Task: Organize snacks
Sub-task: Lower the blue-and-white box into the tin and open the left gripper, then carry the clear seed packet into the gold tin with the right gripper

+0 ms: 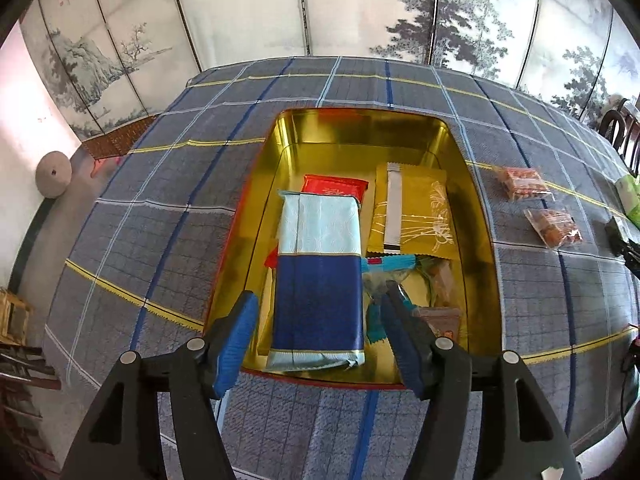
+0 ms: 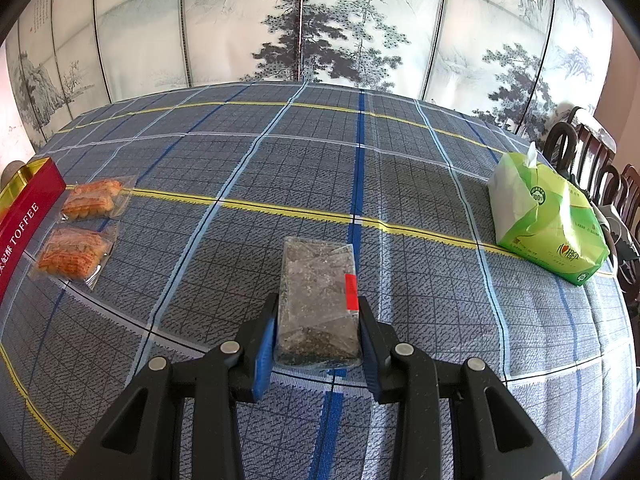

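Note:
A gold-lined tin (image 1: 360,124) with red outer walls stands on the checked tablecloth. In it lie a long packet, pale blue at one end and dark blue at the other (image 1: 320,280), a gold packet (image 1: 412,216), a red packet (image 1: 334,186) and several smaller wrapped snacks. My left gripper (image 1: 320,292) hangs over the dark blue end, open, with a gap on each side of the packet. In the right wrist view my right gripper (image 2: 318,299) is shut on a clear packet of a dark seeded bar (image 2: 318,300), just above the cloth.
Two clear packets of orange snacks (image 2: 92,198) (image 2: 72,254) lie beside the tin's red wall (image 2: 28,208), which reads TOFFEE. A green tissue pack (image 2: 548,220) sits at the right. Dark chairs (image 2: 580,148) stand past the table's right edge. A painted folding screen stands behind.

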The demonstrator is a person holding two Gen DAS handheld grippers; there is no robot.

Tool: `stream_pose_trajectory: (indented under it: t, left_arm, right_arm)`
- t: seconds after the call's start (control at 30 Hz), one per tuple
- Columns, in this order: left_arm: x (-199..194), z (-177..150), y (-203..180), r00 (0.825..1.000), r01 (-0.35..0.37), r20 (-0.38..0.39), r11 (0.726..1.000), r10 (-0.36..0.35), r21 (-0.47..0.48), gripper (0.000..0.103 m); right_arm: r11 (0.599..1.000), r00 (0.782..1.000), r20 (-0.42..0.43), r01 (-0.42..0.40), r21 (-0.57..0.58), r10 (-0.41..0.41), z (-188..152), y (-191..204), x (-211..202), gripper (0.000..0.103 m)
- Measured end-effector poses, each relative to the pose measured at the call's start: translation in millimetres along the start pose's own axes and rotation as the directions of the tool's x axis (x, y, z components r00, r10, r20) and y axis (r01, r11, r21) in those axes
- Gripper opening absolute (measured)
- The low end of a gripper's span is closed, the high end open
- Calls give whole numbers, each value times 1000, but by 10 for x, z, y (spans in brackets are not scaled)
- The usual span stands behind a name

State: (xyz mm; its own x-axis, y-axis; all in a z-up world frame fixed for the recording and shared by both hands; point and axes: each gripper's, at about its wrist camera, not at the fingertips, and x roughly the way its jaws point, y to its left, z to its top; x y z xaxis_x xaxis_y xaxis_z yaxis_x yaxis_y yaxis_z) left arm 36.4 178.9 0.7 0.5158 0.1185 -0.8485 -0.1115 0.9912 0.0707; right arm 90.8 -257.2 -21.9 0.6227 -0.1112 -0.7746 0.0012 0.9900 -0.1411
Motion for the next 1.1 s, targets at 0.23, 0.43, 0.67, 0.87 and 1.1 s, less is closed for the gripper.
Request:
stream_pose_trajectory:
  t: [0.23, 0.43, 0.67, 0.87, 1.1]
  left_arm:
    - [-56, -74, -27, 1000, 7, 5, 1000, -8, 3, 64]
    - [-80, -106, -12, 1000, 19, 5, 1000, -18, -16, 69]
    - [-108, -112, 13, 1000, 20, 19, 999, -20, -37, 74]
    - [-102, -135, -3, 1000, 22, 19, 999, -21, -45, 76]
    - [-119, -150, -61, 999, 28, 37, 999, -27, -33, 81]
  right_arm:
    - [1000, 1000, 1, 10, -4, -10, 3, -3, -18, 36]
    - [1000, 1000, 1, 21, 3, -21, 9, 29, -24, 36]
    - [999, 999, 0, 48, 10, -48, 16, 67, -26, 36]
    - [998, 998, -7, 67, 13, -67, 23, 149, -31, 35]
    - [999, 999, -1, 44, -2, -44, 59, 323, -122, 35]
